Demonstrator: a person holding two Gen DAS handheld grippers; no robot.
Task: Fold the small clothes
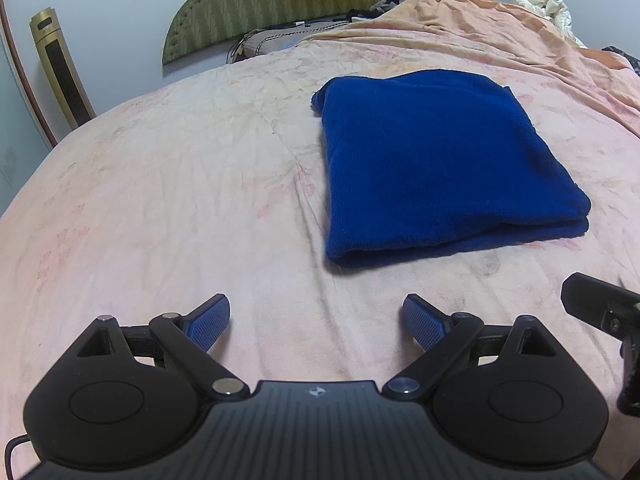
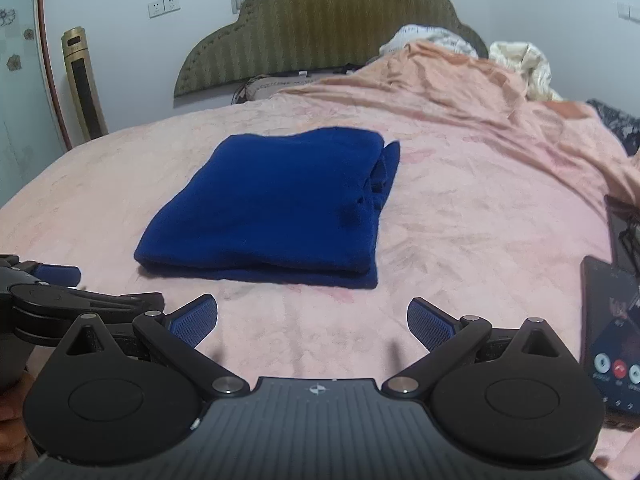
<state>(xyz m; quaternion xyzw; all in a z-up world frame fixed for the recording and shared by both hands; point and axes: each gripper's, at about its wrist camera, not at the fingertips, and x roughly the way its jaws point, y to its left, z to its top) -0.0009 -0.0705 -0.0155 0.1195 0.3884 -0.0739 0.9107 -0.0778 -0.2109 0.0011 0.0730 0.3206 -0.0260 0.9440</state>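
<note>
- Plainly, the left gripper (image 1: 316, 320) hangs wide and empty over the bedspread (image 1: 160, 200), short of the cloth.
- Likewise the right gripper (image 2: 312, 322) is spread wide, gripping nothing.
- Between and ahead of them, the blue garment (image 2: 272, 204) lies folded in a neat layered rectangle.
- Judging by that, folding looks finished; perhaps tidying the looser right edge remains.

Your left hand-held gripper (image 1: 316, 322) hangs over the pink bed (image 1: 160, 200) with its blue-padded fingers (image 1: 210, 322) spread wide and nothing between them. Ahead and to the right you see the blue garment (image 1: 440, 160) lying folded flat, apart from the fingers. At the right edge, part of your other hand-held gripper (image 1: 600, 312) shows.
</note>
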